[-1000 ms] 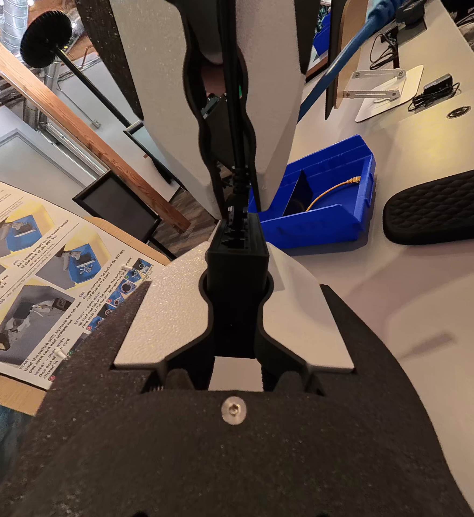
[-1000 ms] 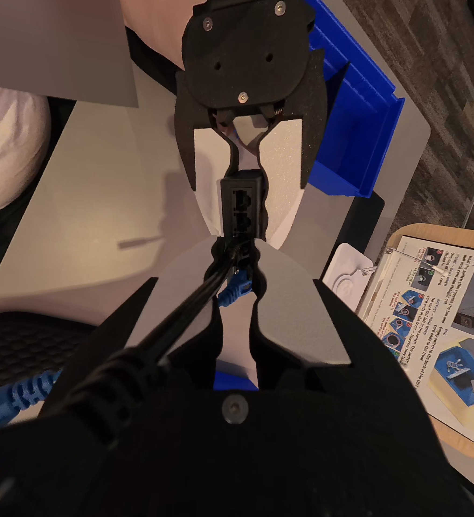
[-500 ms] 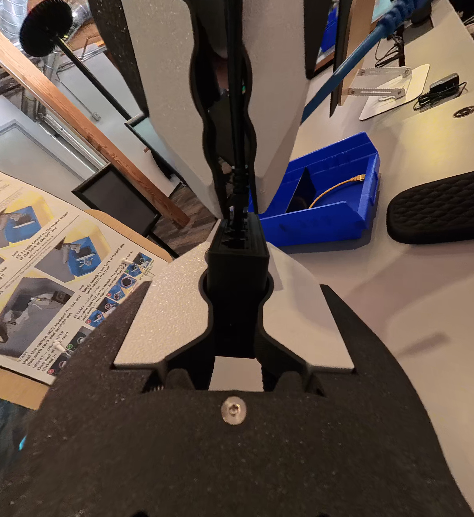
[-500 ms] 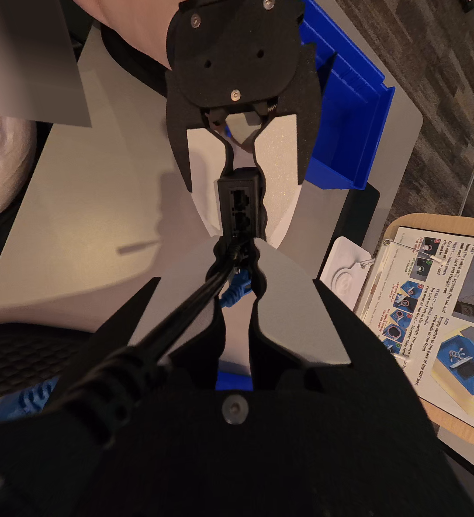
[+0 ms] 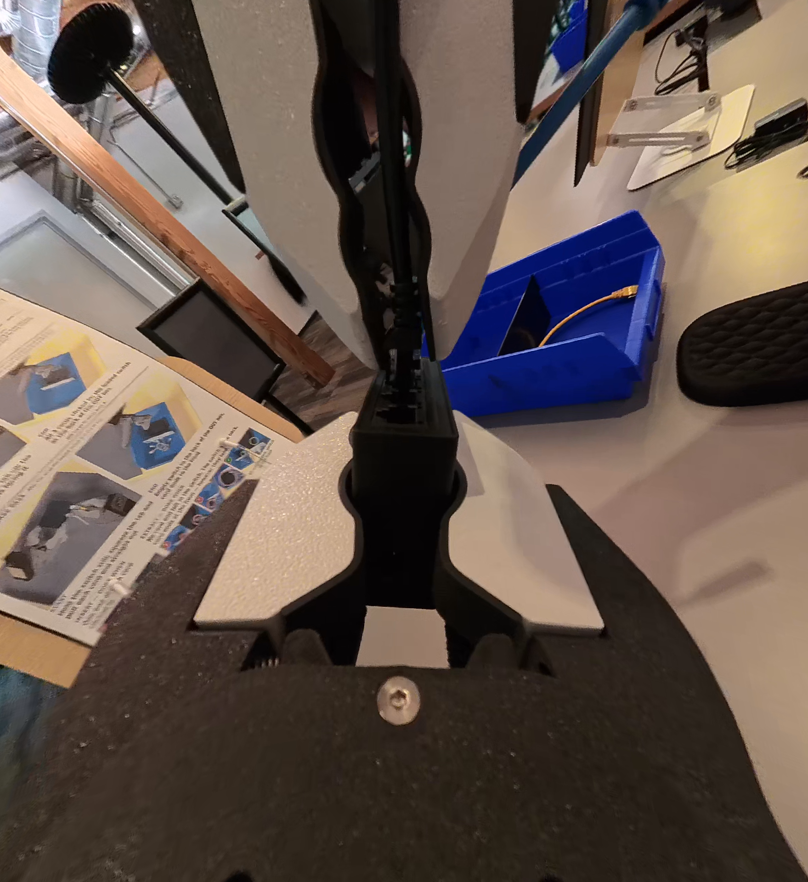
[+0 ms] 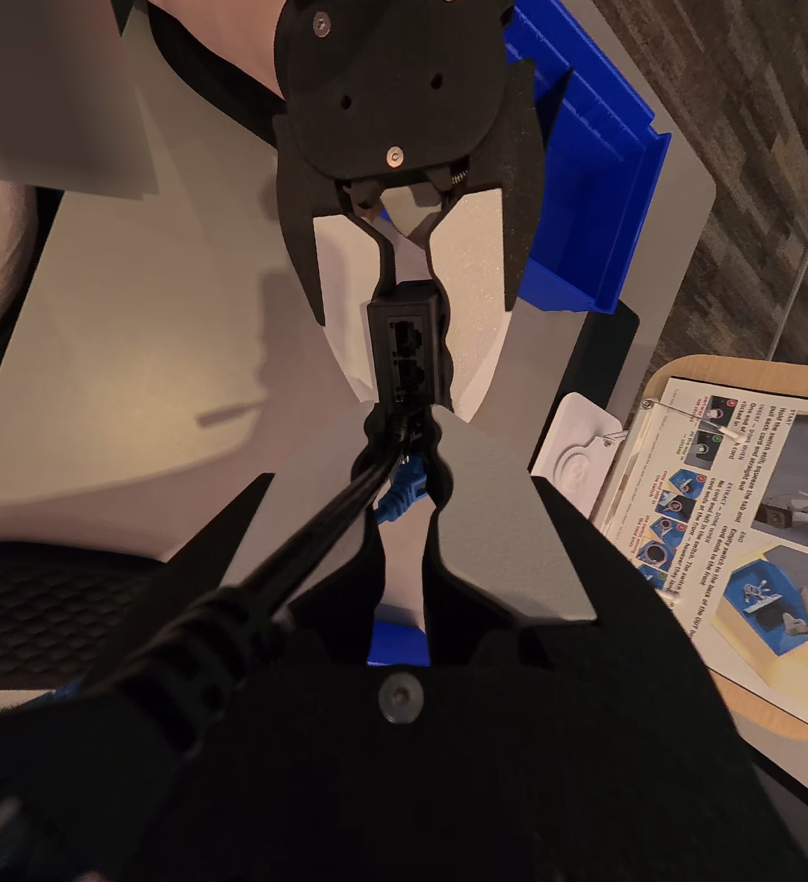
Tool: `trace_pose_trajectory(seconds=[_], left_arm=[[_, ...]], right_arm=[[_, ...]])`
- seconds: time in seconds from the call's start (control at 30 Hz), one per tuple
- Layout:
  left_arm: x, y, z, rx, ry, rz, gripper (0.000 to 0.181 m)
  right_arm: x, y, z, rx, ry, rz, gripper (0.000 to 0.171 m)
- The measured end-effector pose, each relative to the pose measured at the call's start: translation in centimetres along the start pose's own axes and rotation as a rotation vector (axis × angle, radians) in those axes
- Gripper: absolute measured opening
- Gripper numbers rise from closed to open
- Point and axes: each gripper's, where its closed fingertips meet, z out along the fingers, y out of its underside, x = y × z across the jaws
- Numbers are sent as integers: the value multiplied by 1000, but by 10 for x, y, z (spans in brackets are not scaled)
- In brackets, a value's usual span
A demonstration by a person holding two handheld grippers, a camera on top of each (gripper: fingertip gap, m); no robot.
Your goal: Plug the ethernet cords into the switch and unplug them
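- Left wrist view looks close along its fingers, facing the right wrist view.
- Both share the small black plastic switch (image 5: 404, 458) (image 6: 409, 351) and blue plastic bin (image 5: 578, 367) (image 6: 597, 191).

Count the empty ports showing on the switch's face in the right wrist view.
2 empty ports on the small black plastic switch: upper, lower. Below them the black cord hides any others.
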Motion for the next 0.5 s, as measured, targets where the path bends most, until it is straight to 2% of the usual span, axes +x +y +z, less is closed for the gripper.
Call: trace_pose_trajectory(seconds=[0.13,0.3,0.5], left_arm=[[2,0,1,-9,13,-32,30],[1,-2,-1,-26,7,-66,29],[4,-7,0,-13,-18,-17,30]], right_arm=[[-1,1,0,3,2,16,12],[3,0,-1,-12,78,-71,12],[-5,-1,-5,28,23,-24,13]])
